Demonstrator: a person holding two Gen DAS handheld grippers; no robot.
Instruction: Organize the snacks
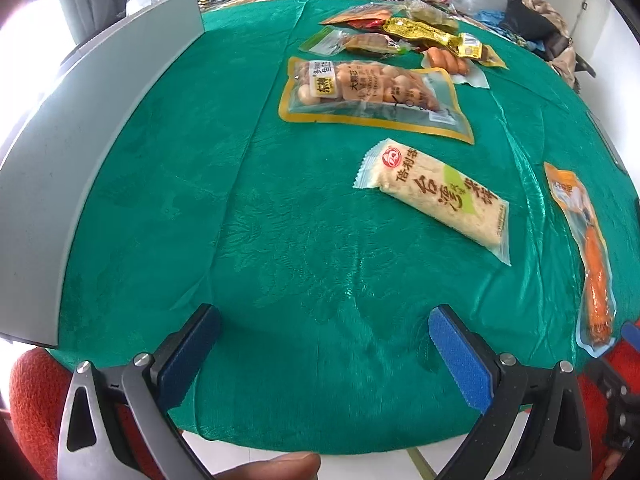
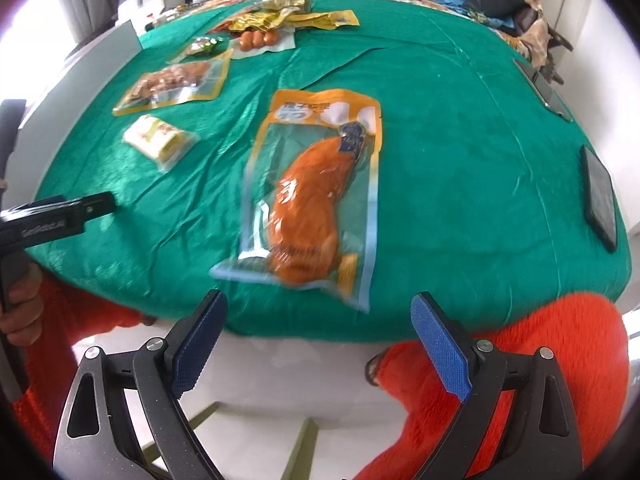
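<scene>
Snack packs lie on a green tablecloth (image 1: 200, 200). A cream rice-cracker pack (image 1: 440, 196) lies ahead of my open, empty left gripper (image 1: 324, 328); it also shows in the right wrist view (image 2: 158, 140). A sausage-ball pack (image 1: 372, 96) lies beyond it. An orange chicken-leg pack (image 2: 316, 200) lies near the table's front edge, just ahead of my open, empty right gripper (image 2: 320, 328), which hangs off the table edge; the pack also shows at the right in the left wrist view (image 1: 588, 256). Several more packs (image 1: 404, 36) sit heaped at the far side.
A grey flat board (image 1: 80, 152) stands along the table's left edge. Two dark phones (image 2: 600, 196) lie at the right edge. Bags and cloth clutter (image 2: 508, 4) lie behind the table. The person's orange sleeves (image 2: 540, 344) are near the front edge.
</scene>
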